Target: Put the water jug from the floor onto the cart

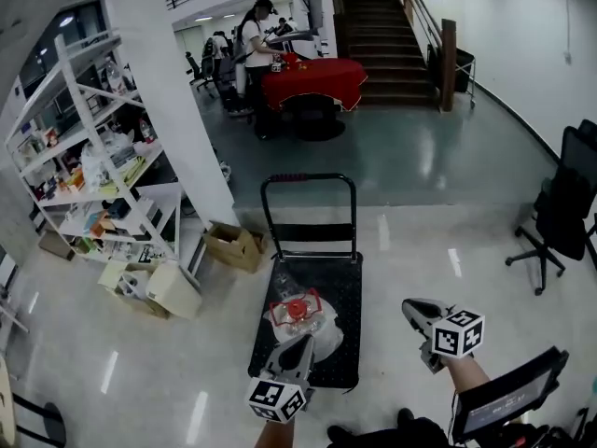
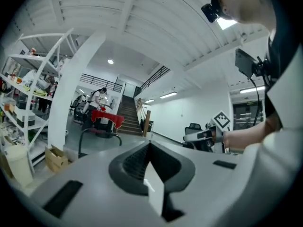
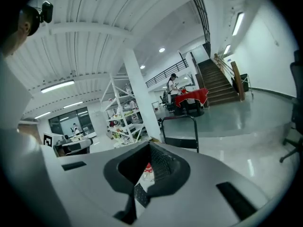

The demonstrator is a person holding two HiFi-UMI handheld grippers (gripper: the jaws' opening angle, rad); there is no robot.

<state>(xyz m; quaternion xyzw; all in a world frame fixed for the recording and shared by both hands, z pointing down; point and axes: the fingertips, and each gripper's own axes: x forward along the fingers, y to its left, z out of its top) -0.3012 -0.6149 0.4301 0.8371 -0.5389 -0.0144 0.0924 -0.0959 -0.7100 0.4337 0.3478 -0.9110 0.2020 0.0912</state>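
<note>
The clear water jug (image 1: 297, 314) with a red cap rests on the black deck of the platform cart (image 1: 340, 292), whose handle (image 1: 308, 180) stands upright at the far end. My left gripper (image 1: 300, 346) hovers over the cart's near end, just short of the jug, not touching it. Seen in the left gripper view, its jaws (image 2: 148, 145) meet at the tips with nothing between them. My right gripper (image 1: 412, 308) is off to the right of the cart, over bare floor, also shut and empty (image 3: 150, 148). The jug's red cap (image 3: 147, 170) shows through the gap behind its jaws.
Cardboard boxes (image 1: 233, 245) lie on the floor left of the cart, by a white pillar (image 1: 173, 91) and white shelving (image 1: 93, 157). An office chair (image 1: 560, 222) stands at the right. Farther off, a person stands at a red-clothed table (image 1: 312, 82) near a staircase (image 1: 382, 26).
</note>
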